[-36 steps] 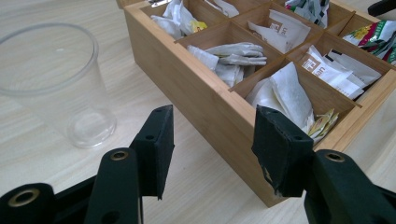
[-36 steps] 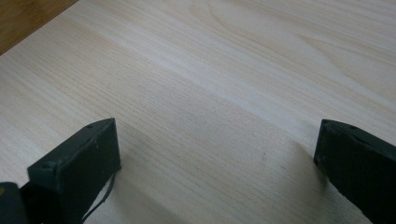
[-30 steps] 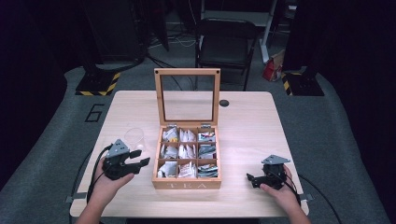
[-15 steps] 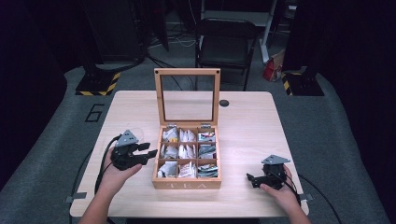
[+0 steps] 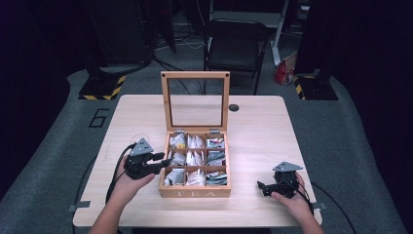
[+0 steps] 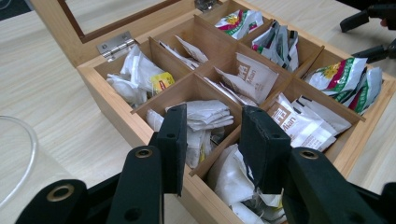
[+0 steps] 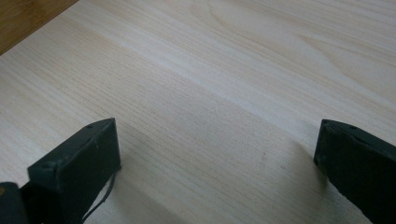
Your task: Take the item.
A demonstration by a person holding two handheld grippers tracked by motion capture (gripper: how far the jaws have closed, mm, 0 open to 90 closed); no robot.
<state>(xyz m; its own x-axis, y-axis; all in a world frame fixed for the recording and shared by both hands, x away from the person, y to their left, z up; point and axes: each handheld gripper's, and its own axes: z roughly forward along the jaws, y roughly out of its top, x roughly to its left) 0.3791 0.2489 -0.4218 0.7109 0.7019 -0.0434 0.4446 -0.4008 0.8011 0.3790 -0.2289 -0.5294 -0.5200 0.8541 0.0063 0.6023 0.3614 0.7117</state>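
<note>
A wooden tea box (image 5: 195, 192) stands mid-table with its glass lid (image 5: 195, 74) raised upright. Its nine compartments hold tea bags (image 5: 195, 158). My left gripper (image 5: 163, 160) is open, its tips at the box's left wall by the near compartments. In the left gripper view, that gripper (image 6: 217, 140) hangs just above the wall (image 6: 116, 112), over folded white tea bags (image 6: 205, 114), with nothing between the jaws. My right gripper (image 5: 263, 187) rests near the table's front right, open wide over bare wood (image 7: 217, 149). It also appears beyond the box (image 6: 369, 28).
A clear glass (image 6: 14, 158) stands on the table just left of the box, close to my left hand. A small black disc (image 5: 234, 107) lies behind the lid on the pale wooden table (image 5: 272, 136). A dark chair (image 5: 236, 44) stands beyond the far edge.
My left gripper has moved right and a little forward, from the open table to the box's left wall. The right gripper has stayed put.
</note>
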